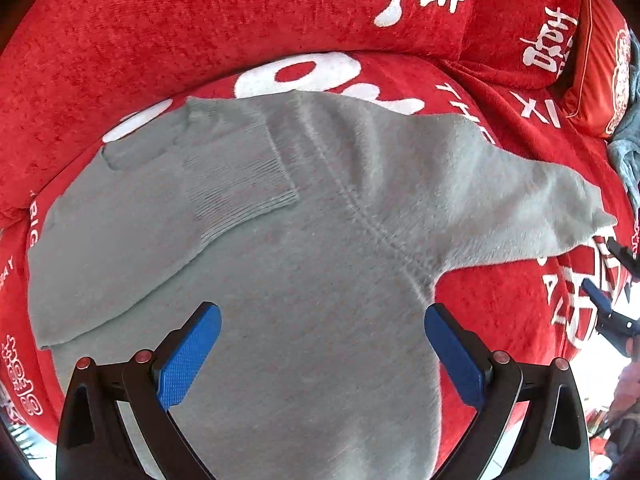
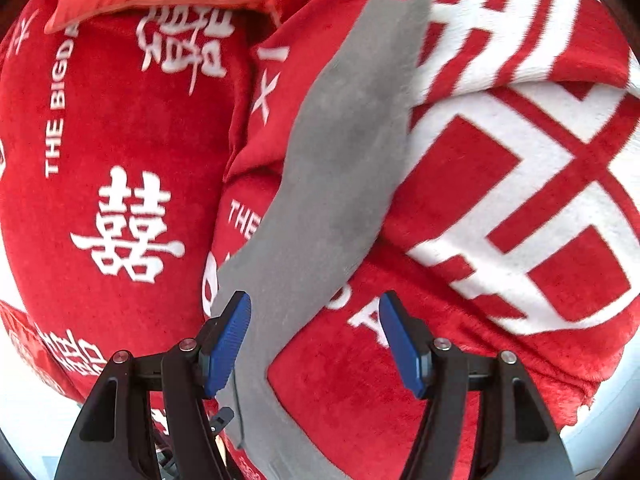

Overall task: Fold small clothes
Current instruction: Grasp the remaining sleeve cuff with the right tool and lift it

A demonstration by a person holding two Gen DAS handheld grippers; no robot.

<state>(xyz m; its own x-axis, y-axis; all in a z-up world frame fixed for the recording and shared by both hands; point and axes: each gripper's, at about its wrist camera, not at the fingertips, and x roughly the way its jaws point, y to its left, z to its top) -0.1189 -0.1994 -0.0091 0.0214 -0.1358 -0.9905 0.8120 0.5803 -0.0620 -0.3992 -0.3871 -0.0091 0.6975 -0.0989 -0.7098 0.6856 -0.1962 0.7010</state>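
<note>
A: Where is the grey sweater (image 1: 280, 280) lying?

B: Flat on the red sofa cover (image 1: 140, 40), body running toward the bottom of the left wrist view, one sleeve folded across upper left, the other stretching right.

A: And the right wrist view?

B: Only that sleeve (image 2: 340, 160), running diagonally toward upper right. The left hand-held gripper (image 1: 322, 354) and right hand-held gripper (image 2: 316, 340) are both standing spread, gripping nothing.

There is one grey sweater (image 1: 304, 248), with two sleeves in view. It lies on one red blanket (image 1: 120, 40). One red cushion (image 1: 600, 76) is at the side. Two grippers are there, left gripper (image 1: 322, 354) and right gripper (image 2: 316, 344), each with two blue fingers (image 1: 188, 360).
</note>
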